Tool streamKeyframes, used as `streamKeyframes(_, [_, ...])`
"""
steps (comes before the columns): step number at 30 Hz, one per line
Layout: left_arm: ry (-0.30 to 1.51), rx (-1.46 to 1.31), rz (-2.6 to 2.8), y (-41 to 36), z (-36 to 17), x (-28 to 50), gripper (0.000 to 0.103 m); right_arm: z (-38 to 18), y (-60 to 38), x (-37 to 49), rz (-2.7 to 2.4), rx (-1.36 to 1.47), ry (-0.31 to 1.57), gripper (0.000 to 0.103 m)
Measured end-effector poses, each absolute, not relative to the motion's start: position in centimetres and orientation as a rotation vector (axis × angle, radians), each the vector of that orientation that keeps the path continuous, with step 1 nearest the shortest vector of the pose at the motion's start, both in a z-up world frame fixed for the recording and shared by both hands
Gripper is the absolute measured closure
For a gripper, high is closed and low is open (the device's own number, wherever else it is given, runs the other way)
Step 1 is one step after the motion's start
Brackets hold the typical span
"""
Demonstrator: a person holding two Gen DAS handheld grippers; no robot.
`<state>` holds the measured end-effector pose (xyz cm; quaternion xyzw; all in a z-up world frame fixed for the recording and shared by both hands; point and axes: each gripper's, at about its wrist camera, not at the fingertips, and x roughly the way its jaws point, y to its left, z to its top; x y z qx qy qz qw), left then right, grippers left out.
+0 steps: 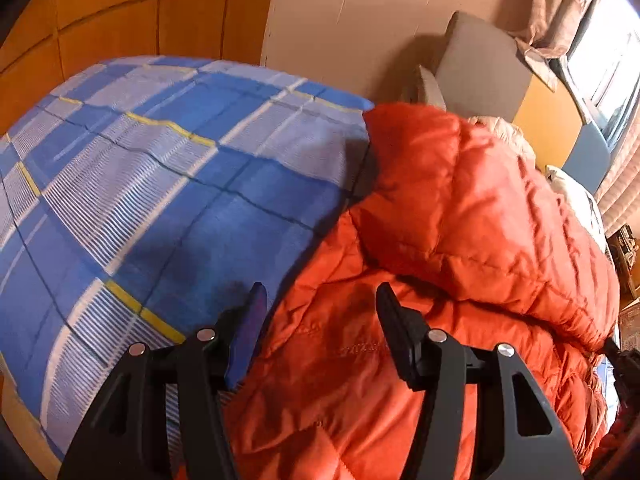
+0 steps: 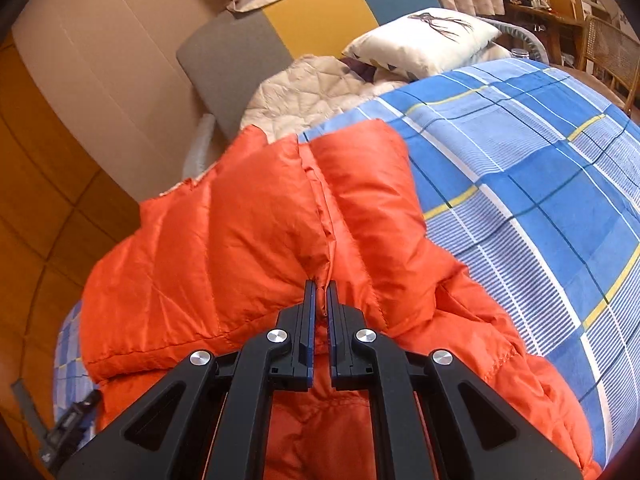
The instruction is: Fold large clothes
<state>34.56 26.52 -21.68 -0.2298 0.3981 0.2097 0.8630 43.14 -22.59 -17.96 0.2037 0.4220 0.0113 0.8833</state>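
Note:
An orange quilted down jacket (image 1: 460,240) lies bunched on a bed with a blue checked sheet (image 1: 160,184). My left gripper (image 1: 322,300) is open and empty, low over the jacket's edge where it meets the sheet. In the right wrist view the jacket (image 2: 240,232) is folded over. My right gripper (image 2: 321,292) is shut on a fold of the jacket near its middle seam. The sheet (image 2: 540,168) shows to the right of it.
A cream quilted blanket (image 2: 312,92) and a white pillow (image 2: 428,36) lie at the bed's head against a grey, yellow and blue headboard (image 2: 320,12). A beige wall (image 1: 352,20) and orange wood floor (image 1: 100,12) lie beyond. A desk with a chair (image 2: 592,40) stands far right.

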Motion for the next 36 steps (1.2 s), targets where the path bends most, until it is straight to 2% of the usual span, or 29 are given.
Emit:
streamKeyframes(7, [0.727, -0.458, 0.319, 24.8, -18.0, 35.1, 0.04, -17.6, -23.4, 42.8, 0.035, 0.475, 0.88, 0.097])
streamKeyframes(9, [0.725, -0.431, 0.287, 23.9, -17.6, 36.1, 0.04, -16.9, -23.4, 42.3, 0.019, 0.453, 0.87, 0.079])
streamKeyframes(10, [0.723, -0.419, 0.273, 23.5, -17.4, 36.5, 0.04, -16.2, -23.5, 41.9, 0.009, 0.44, 0.845, 0.061])
streamKeyframes(11, [0.721, -0.41, 0.259, 23.1, -17.3, 37.0, 0.04, -15.5, -23.6, 41.4, -0.004, 0.422, 0.813, 0.048])
streamKeyframes(12, [0.723, -0.405, 0.245, 22.8, -17.2, 37.4, 0.04, -14.9, -23.5, 41.1, -0.009, 0.407, 0.793, 0.046])
streamKeyframes(19, [0.742, -0.391, 0.177, 21.2, -17.2, 40.5, 0.042, -13.1, -18.9, 42.7, 0.107, 0.277, 0.773, 0.046])
streamKeyframes(36, [0.907, -0.347, 0.177, 21.6, -22.3, 46.2, 0.042, -20.7, -15.9, 50.2, 0.028, 0.107, 1.044, 0.046])
